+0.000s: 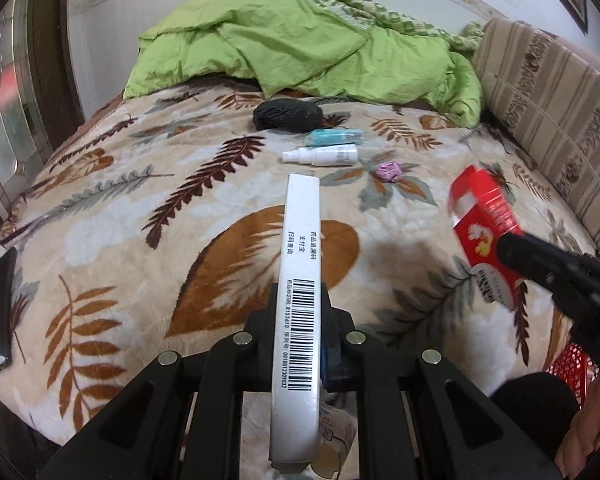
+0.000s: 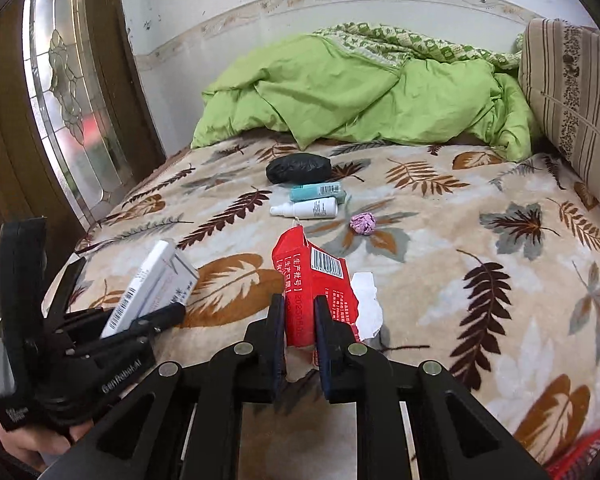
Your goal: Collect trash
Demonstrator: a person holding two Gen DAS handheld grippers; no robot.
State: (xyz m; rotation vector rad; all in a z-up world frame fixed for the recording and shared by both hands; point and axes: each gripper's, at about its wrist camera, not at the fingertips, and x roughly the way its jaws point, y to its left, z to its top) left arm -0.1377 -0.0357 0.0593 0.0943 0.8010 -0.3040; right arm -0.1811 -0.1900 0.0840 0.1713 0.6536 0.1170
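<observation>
Two boxes picked up off the bed, more trash waiting.

In the left wrist view, left gripper [image 1: 298, 332] at bottom middle, fingers pinching a long white box [image 1: 300, 280] by its thin sides, barcode up, likely so as not to slip. At right, right gripper [image 1: 540, 264] pinching a torn red box [image 1: 480, 236], bent and ripped open, white paper showing; held above the bed [image 1: 100, 208], probably ready for the red basket [image 1: 568, 364] at lower right. Further up the frame, still lying on the bed: black bundle [image 1: 288, 114], teal tube [image 1: 332, 136], white spray bottle [image 1: 324, 155], small purple paper ball [image 1: 389, 170].
</observation>
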